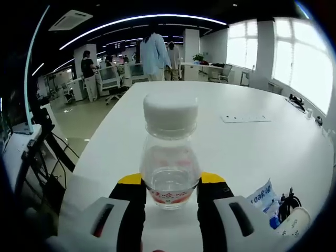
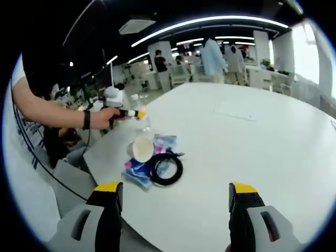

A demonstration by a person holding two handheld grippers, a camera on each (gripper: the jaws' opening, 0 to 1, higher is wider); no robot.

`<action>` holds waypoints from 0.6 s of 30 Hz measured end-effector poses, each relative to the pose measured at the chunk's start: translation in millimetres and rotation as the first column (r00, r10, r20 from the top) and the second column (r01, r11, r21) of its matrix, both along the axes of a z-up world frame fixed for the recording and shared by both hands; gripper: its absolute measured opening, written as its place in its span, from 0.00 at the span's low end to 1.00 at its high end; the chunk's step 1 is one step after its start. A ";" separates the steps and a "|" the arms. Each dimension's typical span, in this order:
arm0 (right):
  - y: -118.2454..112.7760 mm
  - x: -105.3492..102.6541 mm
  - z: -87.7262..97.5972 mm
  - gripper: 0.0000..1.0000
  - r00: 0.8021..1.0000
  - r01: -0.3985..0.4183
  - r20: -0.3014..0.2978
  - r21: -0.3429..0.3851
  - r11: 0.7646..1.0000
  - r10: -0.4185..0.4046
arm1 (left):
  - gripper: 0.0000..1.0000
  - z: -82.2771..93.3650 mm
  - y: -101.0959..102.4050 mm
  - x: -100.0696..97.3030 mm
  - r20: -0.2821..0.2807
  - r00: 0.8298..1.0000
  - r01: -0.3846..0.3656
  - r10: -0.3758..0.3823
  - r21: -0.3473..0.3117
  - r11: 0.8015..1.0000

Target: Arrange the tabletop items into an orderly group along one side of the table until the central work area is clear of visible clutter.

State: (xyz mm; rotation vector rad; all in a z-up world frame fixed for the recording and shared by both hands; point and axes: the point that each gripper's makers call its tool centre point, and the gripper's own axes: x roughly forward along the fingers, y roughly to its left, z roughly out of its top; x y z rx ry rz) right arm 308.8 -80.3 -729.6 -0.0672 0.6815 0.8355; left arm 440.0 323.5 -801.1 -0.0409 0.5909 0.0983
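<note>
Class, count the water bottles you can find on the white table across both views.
1. The water bottle stands between the left hand-held gripper jaws near the table's edge; the right gripper view shows that same bottle.

1. A broad white bench [image 1: 273, 142] is spanning the foreground in both views, its surface reflecting the light.
2. Long curved ceiling light strips [image 1: 142, 20] are glowing against a dark ceiling; a ceiling vent [image 1: 69, 20] is sitting beside them.
3. Large windows [image 1: 294, 58] are letting in bright daylight along one wall.
4. White pillars [image 1: 191, 44], desks and office chairs [image 1: 226, 73] are standing at the far end.
5. Several people [image 1: 155, 55] are standing in the distance on a pale glossy floor [image 1: 84, 118].
</note>
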 end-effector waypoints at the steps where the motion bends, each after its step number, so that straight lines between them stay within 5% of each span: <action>1: 1.1 -0.7 0.1 0.85 1.000 -0.001 0.000 0.002 1.000 0.001 | 0.36 0.7 -0.1 -0.3 0.000 1.000 -0.006 0.006 -0.003 1.000; 18: 0.3 -2.1 -0.3 0.85 1.000 -0.002 -0.002 0.001 1.000 0.002 | 0.37 -2.7 0.5 8.7 -0.014 1.000 -0.005 0.004 -0.021 1.000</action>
